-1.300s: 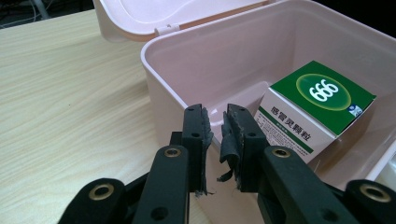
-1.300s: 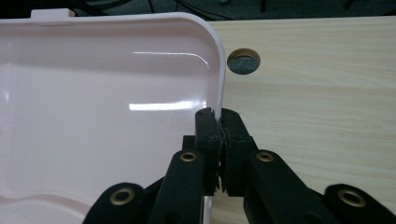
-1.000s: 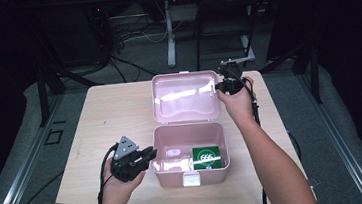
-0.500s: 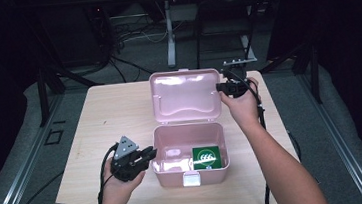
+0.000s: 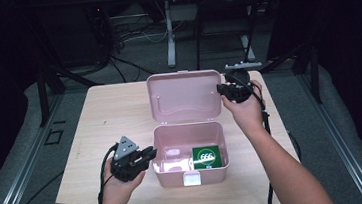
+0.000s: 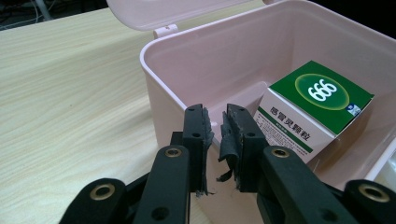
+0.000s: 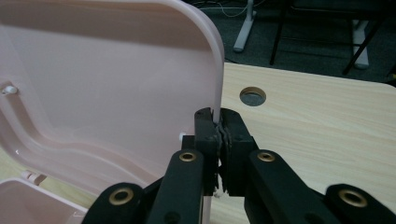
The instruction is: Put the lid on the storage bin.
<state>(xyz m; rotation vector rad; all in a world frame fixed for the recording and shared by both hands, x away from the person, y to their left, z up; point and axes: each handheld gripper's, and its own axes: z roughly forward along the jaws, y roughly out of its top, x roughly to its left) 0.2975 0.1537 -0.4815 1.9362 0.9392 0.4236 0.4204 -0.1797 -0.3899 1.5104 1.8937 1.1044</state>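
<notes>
A pink plastic box (image 5: 173, 175) stands open near the table's front edge, its lid (image 5: 183, 96) tilted up behind it. Inside, at the right, lies a green and white carton (image 5: 207, 156) marked 666. My left gripper (image 5: 151, 152) is shut on the rim of the box's left wall; in the left gripper view the pads (image 6: 233, 135) pinch that wall (image 6: 163, 88), with the carton (image 6: 322, 102) just beyond. My right gripper (image 5: 221, 90) is shut on the lid's right edge; the right gripper view has the lid (image 7: 107, 84) held between the jaws (image 7: 218, 122).
The light wooden table (image 5: 115, 113) has bare room left of the box and behind the lid. A round cable hole (image 7: 252, 96) sits in the tabletop beyond the right gripper. A white latch (image 5: 193, 179) is on the box's front. Dark floor, stands and cables surround the table.
The right gripper has shifted a little nearer with the lid's edge in it, and the lid stands steeper. The left gripper and the box have kept still.
</notes>
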